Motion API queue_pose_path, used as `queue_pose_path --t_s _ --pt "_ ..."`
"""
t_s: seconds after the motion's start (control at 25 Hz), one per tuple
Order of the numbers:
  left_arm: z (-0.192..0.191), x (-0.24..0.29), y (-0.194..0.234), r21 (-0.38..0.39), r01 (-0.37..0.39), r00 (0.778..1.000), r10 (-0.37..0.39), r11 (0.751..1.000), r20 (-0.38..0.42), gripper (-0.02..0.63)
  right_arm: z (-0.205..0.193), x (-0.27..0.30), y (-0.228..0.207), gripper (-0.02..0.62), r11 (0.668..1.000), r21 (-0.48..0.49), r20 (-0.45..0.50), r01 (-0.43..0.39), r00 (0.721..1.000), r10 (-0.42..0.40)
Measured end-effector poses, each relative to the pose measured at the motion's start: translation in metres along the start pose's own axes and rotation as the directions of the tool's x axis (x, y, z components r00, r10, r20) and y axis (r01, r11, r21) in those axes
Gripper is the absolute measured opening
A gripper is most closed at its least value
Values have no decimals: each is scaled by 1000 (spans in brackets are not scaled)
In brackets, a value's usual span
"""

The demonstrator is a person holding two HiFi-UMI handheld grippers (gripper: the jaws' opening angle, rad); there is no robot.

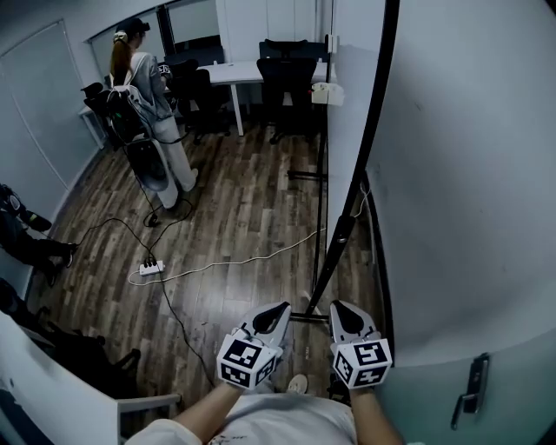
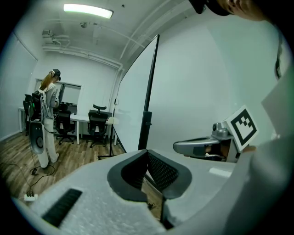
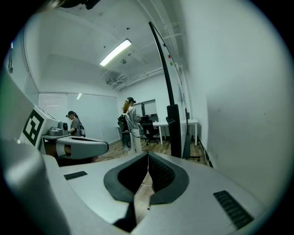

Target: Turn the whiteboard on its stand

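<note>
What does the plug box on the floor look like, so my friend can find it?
On the wooden floor, left of the whiteboard, black cables trail from near the standing person. The power strip is the small white bar where they meet a long white cable.

Grey-brown wood-plank floor (image 1: 234, 209) runs to pale plain walls (image 1: 35, 96). A white rectangular table (image 1: 252, 71) with black office chairs (image 1: 287, 69) stands at the far wall, and a long fluorescent ceiling light (image 2: 87, 10) glows overhead.
</note>
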State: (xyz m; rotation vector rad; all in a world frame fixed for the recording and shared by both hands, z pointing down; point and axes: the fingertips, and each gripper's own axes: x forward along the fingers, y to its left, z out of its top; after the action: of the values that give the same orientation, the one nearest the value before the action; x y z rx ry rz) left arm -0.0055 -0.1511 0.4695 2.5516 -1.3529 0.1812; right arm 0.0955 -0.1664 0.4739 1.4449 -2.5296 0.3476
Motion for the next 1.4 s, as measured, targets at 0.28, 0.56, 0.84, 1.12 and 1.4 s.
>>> queue_pose_path --t_s 0.28,0.56,0.84,1.12,1.4 --pt "12 10 18 21 23 1000 -24 1000 14 11 8 12 -4 8 998 9 17 64 998 -64" --pt "20 36 32 27 54 999 -54 998 4 11 19 36 -23 8 994 8 17 109 994 -109" --pt "25 55 45 30 83 997 -83 996 0 11 28 63 -38 9 990 7 19 138 990 -138" --pt "29 72 58 27 90 996 -90 996 0 11 33 89 -58 89 983 2 16 183 983 -183" --pt "22 82 66 21 94 995 -94 995 -13 11 23 119 -79 169 973 -12 -14 229 973 -229"
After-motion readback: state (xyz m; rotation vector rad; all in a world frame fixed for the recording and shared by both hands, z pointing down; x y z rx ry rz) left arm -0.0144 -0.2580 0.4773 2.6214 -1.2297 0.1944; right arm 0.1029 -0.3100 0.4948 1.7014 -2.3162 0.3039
